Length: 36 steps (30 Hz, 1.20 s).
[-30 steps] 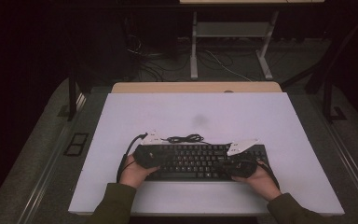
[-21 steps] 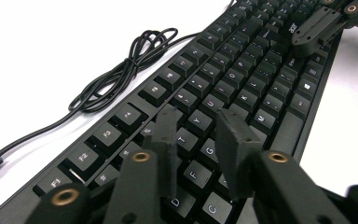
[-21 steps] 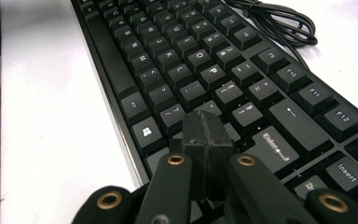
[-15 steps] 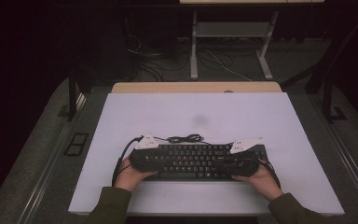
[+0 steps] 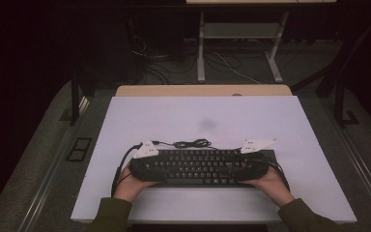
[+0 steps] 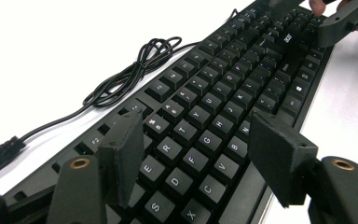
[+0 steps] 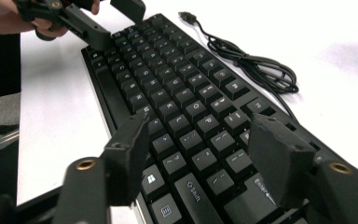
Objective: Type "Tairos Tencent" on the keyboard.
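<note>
A black keyboard (image 5: 198, 166) lies flat on the white table (image 5: 174, 116), near its front edge. Its black cable (image 5: 191, 143) is coiled just behind it. My left gripper (image 5: 144, 163) is at the keyboard's left end and my right gripper (image 5: 254, 163) at its right end. In the left gripper view my left gripper (image 6: 196, 135) is open, its jaws just opened, with the keyboard (image 6: 223, 93) between the pads, untouched. My right gripper (image 7: 200, 135) is open too, its jaws just opened, with the keyboard (image 7: 177, 88) between the pads.
The cable (image 7: 256, 65) ends in a loose USB plug (image 7: 186, 17) on the table. A tan board (image 5: 203, 90) borders the table's far edge. Beyond it are a dark floor, cables and the legs of a stand (image 5: 200, 53).
The keyboard and both hands stay about where they were. The grey plate on my left gripper has shifted slightly to the left and toward the table's front.
</note>
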Each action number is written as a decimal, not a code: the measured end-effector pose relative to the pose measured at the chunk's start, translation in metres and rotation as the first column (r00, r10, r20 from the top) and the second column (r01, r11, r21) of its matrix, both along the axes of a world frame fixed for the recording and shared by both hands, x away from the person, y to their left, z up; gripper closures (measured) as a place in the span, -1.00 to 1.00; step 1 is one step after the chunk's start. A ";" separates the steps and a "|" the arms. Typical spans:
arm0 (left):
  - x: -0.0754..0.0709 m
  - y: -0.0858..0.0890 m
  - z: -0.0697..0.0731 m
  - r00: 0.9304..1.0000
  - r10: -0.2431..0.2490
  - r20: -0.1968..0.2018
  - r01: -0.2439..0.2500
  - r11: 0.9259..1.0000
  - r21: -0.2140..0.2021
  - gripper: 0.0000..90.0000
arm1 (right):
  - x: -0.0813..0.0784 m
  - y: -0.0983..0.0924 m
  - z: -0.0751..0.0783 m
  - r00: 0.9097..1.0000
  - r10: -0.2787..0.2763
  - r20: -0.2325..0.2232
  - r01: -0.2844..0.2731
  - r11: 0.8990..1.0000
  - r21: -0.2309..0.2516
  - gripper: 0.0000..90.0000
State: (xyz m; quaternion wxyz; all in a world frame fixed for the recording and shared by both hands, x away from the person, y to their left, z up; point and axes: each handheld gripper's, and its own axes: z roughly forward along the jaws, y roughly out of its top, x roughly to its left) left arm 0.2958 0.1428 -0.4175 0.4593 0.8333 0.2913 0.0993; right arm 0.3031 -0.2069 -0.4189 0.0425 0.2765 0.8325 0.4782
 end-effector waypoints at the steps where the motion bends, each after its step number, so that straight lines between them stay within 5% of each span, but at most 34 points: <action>1: -0.001 0.000 0.000 1.000 0.006 0.000 -0.006 1.000 -0.003 -0.25 | 0.000 0.000 0.000 1.000 -0.005 0.002 0.005 1.000 0.011 -0.23; 8: -0.003 0.006 -0.001 1.000 0.019 0.005 -0.019 1.000 -0.003 -0.34 | 0.005 0.005 0.004 1.000 -0.013 0.021 0.013 0.999 0.041 -0.39; 23: -0.011 0.022 -0.004 0.999 0.039 0.029 -0.039 0.999 0.007 -0.30 | 0.019 0.017 0.002 0.999 -0.035 0.031 0.033 0.998 0.062 -0.41; 36: -0.008 0.035 -0.007 0.996 0.083 0.040 -0.085 0.995 0.047 0.15 | 0.019 0.019 -0.001 0.998 -0.034 0.043 0.031 0.997 0.064 -0.42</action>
